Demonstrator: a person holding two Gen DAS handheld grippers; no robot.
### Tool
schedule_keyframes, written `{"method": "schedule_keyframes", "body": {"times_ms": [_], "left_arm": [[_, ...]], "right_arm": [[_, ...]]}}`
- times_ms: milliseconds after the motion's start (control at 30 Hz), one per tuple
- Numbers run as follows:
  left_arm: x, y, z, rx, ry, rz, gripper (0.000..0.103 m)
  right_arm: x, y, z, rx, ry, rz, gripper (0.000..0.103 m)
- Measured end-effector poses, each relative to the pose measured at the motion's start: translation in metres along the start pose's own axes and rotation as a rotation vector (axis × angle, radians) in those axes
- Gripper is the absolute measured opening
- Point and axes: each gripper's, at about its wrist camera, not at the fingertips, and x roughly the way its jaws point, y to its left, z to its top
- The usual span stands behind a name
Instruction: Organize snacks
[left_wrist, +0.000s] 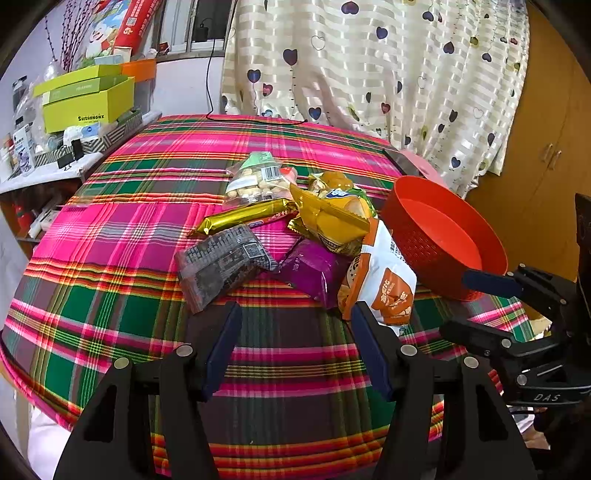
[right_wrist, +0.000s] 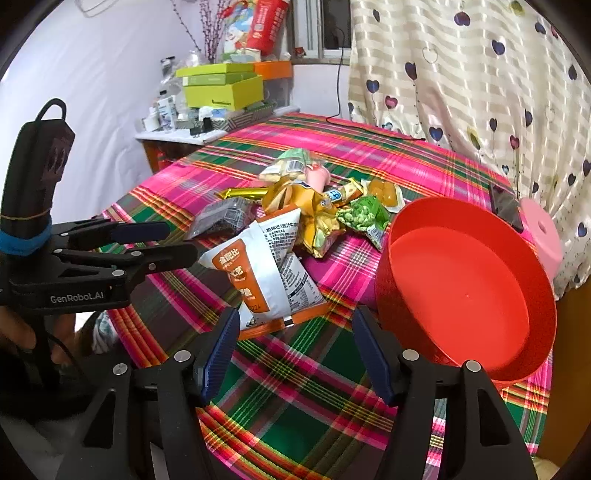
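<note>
Both claws, left (left_wrist: 295, 325) and right (right_wrist: 293, 332), hang released above the tabletop (left_wrist: 122, 229); snacks (left_wrist: 295, 236) lie heaped beside a red bowl (right_wrist: 465, 291).

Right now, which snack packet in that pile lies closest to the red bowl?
The white-and-orange packet: it lies at the pile's near edge beside the red bowl, nearer than the green packet.
</note>
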Motion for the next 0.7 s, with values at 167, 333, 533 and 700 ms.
{"method": "schedule_keyframes", "body": {"times_ms": [167, 333, 533, 700], "left_arm": [[0.0, 0.0, -0.001, 0.001, -0.003, -0.005, 0.062], [-0.001, 0.001, -0.001, -0.001, -0.007, -0.016, 0.062], [0.001, 0.003, 0.0, -0.008, -0.002, -0.031, 0.062], [0.0, 0.007, 0.001, -0.014, -0.006, -0.044, 0.062]], "right_arm": [[0.003, 0.001, 0.003, -0.002, -0.003, 0.005, 0.063], [0.006, 0.004, 0.004, -0.011, -0.001, 0.013, 0.063], [0.009, 0.009, 0.005, -0.031, 0.003, 0.021, 0.063], [0.016, 0.013, 0.008, -0.061, 0.011, 0.033, 0.063]]}}
